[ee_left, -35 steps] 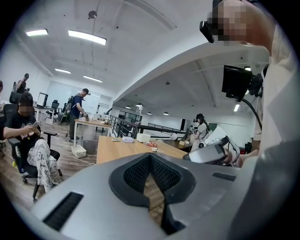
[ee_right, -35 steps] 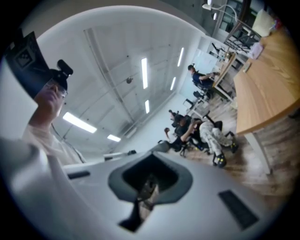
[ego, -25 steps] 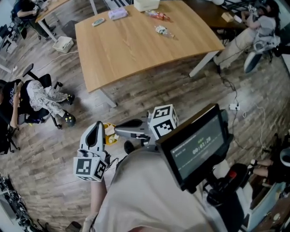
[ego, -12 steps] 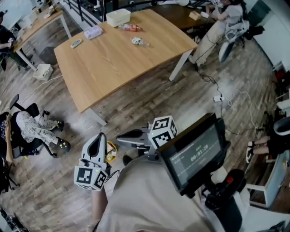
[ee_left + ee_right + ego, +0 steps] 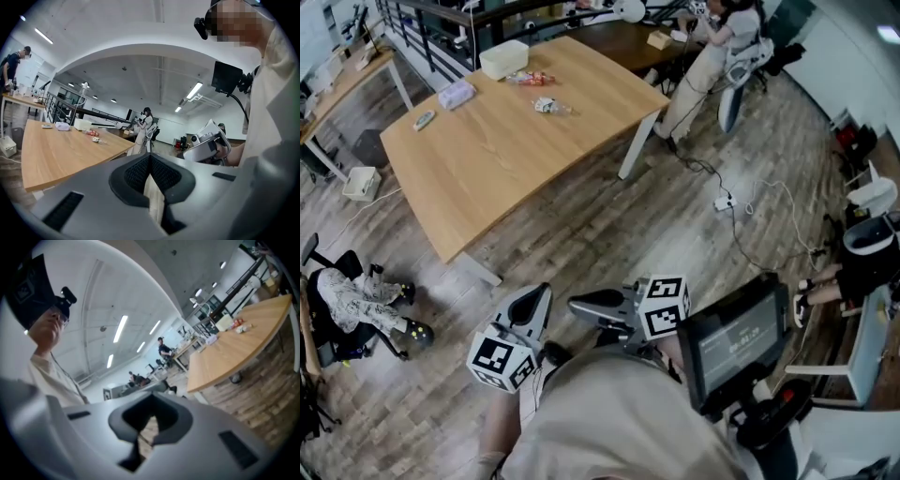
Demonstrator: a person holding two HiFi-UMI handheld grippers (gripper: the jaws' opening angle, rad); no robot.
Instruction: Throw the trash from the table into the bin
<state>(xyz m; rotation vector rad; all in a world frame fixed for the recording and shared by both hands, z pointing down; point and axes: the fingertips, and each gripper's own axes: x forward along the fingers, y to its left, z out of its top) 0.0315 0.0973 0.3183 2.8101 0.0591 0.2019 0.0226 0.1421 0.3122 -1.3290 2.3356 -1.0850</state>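
Note:
The wooden table (image 5: 487,164) stands a few steps ahead on the left. On its far part lie a crumpled clear wrapper (image 5: 549,106) and a red packet (image 5: 530,79); both show small in the left gripper view (image 5: 93,136) and the right gripper view (image 5: 241,324). My left gripper (image 5: 542,292) is held low by my body, shut and empty, jaws pressed together (image 5: 150,164). My right gripper (image 5: 577,303) is beside it, also shut with nothing in it (image 5: 149,417). No bin is in view.
Also on the table are a white box (image 5: 504,58), a purple packet (image 5: 456,94) and a remote (image 5: 423,119). A seated person (image 5: 347,300) is at the left and another (image 5: 712,37) by the far desk. Cables and a power strip (image 5: 722,202) lie on the floor.
The view has swung right, so the table has slid to the upper left. Both grippers turned with my body. A yellow thing by my feet has gone out of sight.

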